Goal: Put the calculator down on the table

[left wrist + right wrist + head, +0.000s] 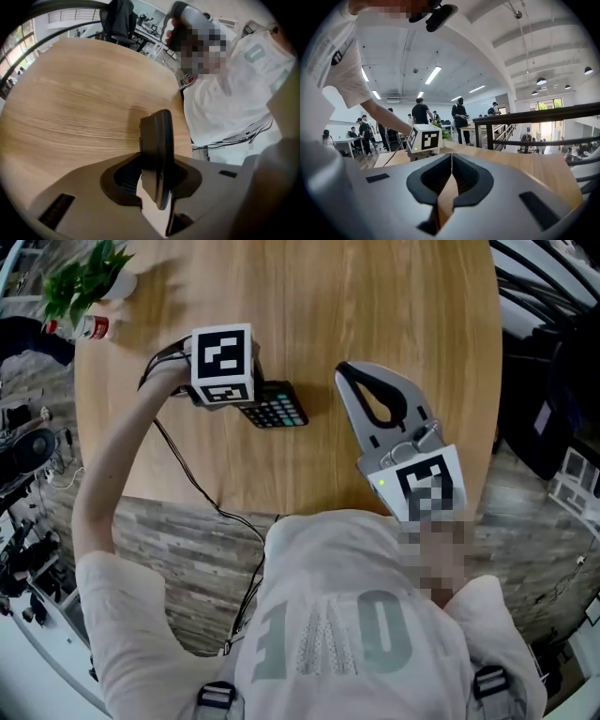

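**Calculator (277, 409) pinched above the bench (403, 296)**

The calculator is held over the bench's left half, inward of the near edge. It is pinched across its thickness by the left hand-held gripper (157, 177). Whether its lower end touches the wood cannot be told.

The right hand-held gripper (347, 373) is poised near it, jaws pressed together on nothing.

If the calculator were released while tilted and possibly raised, it could tip over and land keys-down or skid across the smooth wood.

The clamp on both faces is shown only in the left gripper view; in the head view it is hidden under the marker cube (222, 362). The keys are seen only from the head view. The right jaws' closed seam is confirmed only by the right gripper view.
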Demonstrator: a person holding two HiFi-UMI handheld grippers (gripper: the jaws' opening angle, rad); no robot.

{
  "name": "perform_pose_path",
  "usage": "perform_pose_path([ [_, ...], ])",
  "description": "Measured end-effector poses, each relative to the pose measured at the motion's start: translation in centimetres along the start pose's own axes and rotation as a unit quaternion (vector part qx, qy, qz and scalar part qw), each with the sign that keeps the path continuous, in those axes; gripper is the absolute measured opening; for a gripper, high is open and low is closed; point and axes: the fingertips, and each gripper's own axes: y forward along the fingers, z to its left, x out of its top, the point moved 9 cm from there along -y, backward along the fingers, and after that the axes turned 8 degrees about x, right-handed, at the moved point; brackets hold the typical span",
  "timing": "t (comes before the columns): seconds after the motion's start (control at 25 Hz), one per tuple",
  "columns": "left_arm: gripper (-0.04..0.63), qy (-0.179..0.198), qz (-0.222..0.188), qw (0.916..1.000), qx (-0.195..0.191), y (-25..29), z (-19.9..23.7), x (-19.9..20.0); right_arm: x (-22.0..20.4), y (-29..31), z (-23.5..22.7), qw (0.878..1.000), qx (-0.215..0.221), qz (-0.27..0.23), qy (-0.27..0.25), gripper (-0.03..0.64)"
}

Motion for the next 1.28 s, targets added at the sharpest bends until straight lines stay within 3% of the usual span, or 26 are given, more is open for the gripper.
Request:
perform_pose_path([
  [0.12, 0.12, 0.0, 0.023, 0.9985, -0.049, 1.2, 1.1, 1.1, -1.0, 0.1, -0.7, 1.0, 0.004, 0.014, 0.011, 0.02],
  [0.32, 0.12, -0.001, 0.047, 0.9943, -0.095, 2.7, 2.7, 2.4, -3.6, 0.9, -1.6, 0.998, 0.013, 0.056, 0.02, 0.02],
  [0.6, 0.121, -0.015, 0.043, 0.9928, -0.11, 3.7, 4.0, 2.8, -4.9, 1.4, -1.5, 0.996, 0.025, 0.089, 0.001, 0.02],
  [1.0, 0.167, -0.008, 0.027, 0.9996, 0.009, 4.2, 4.7, 2.3, -5.5, 1.3, -1.7, 0.995, 0.028, 0.094, -0.002, 0.02],
  [1.16, 0.229, 0.006, 0.028, 0.9965, 0.078, 3.9, 4.5, 2.5, -5.4, 1.1, -1.4, 0.995, 0.03, 0.092, -0.003, 0.02],
  [1.28, 0.305, 0.016, 0.021, 0.9893, 0.144, 3.4, 4.5, 2.7, -5.2, 1.0, -1.2, 0.995, 0.033, 0.09, -0.006, 0.021],
])
